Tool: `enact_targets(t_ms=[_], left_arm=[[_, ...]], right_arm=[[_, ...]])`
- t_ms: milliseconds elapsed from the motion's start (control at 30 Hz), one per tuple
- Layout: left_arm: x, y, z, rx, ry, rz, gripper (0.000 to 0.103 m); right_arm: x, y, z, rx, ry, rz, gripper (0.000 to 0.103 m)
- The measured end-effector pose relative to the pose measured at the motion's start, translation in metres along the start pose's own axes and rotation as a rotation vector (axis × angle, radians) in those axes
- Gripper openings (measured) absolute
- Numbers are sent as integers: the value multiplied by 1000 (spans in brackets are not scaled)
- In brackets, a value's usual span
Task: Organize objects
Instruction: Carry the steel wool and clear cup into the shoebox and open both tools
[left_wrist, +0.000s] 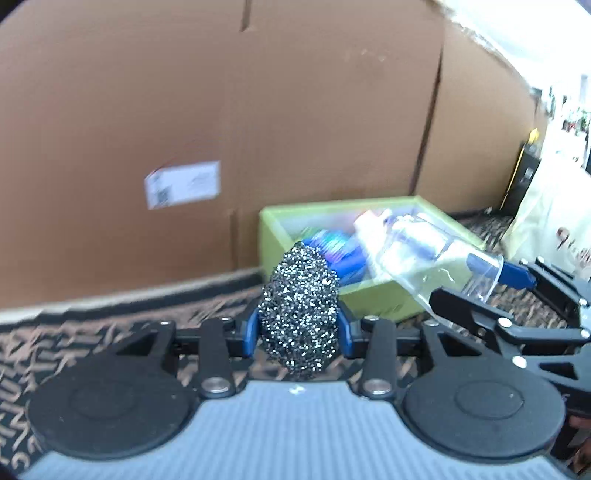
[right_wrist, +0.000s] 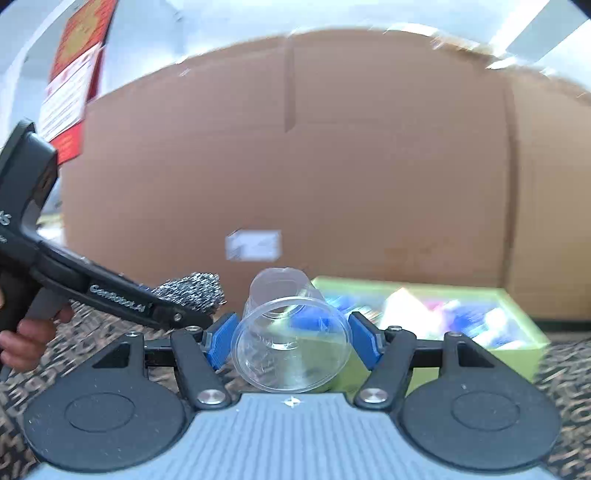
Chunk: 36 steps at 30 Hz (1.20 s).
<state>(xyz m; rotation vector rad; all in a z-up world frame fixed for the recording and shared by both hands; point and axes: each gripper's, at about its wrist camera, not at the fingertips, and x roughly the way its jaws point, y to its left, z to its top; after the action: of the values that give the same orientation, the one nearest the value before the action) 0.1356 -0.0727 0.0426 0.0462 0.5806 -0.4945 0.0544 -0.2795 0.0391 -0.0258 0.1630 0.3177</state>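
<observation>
Left wrist: left gripper (left_wrist: 299, 332) clamps steel scourer (left_wrist: 299, 314).

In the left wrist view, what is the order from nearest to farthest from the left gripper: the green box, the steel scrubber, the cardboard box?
1. Steel scrubber: held between the left gripper fingers.
2. Green box: ahead, slightly right, on the carpet.
3. Cardboard box: behind the green box, filling the background.

Big cardboard box (left_wrist: 258, 122) with label (left_wrist: 183, 183); patterned carpet (left_wrist: 74, 332); red poster (right_wrist: 75, 77)
</observation>
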Motion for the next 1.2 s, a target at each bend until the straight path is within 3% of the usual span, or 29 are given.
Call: enact_targets(t_ms=[200, 367, 567, 733, 800, 833, 867, 933, 1033, 1200], left_arm=[[29, -34, 43, -32, -28, -20, 41], [70, -56, 71, -46, -10, 0, 41], [125, -63, 85, -76, 63, 41, 41], [147, -64, 89, -72, 72, 67, 43], [152, -63, 85, -64, 51, 72, 58], [152, -62, 82, -63, 39, 70, 83], [150, -61, 78, -69, 19, 76, 100], [138, -58, 68, -79, -47, 95, 103], [128, -54, 56, -51, -66, 100, 103], [108, -54, 45, -56, -84, 105, 103]], right_arm=[[0, -44, 13, 48, -56, -200, 70], [19, -75, 18, 69, -62, -309, 70], [52, -97, 23, 75, -64, -352, 70], [75, -110, 25, 92, -64, -356, 70], [90, -113, 22, 91, -44, -352, 71], [98, -114, 19, 85, -20, -334, 71], [107, -115, 15, 78, 25, -301, 72], [118, -116, 7, 69, 115, -274, 73], [105, -113, -4, 55, 62, -316, 87], [89, -114, -1, 67, 51, -346, 89]])
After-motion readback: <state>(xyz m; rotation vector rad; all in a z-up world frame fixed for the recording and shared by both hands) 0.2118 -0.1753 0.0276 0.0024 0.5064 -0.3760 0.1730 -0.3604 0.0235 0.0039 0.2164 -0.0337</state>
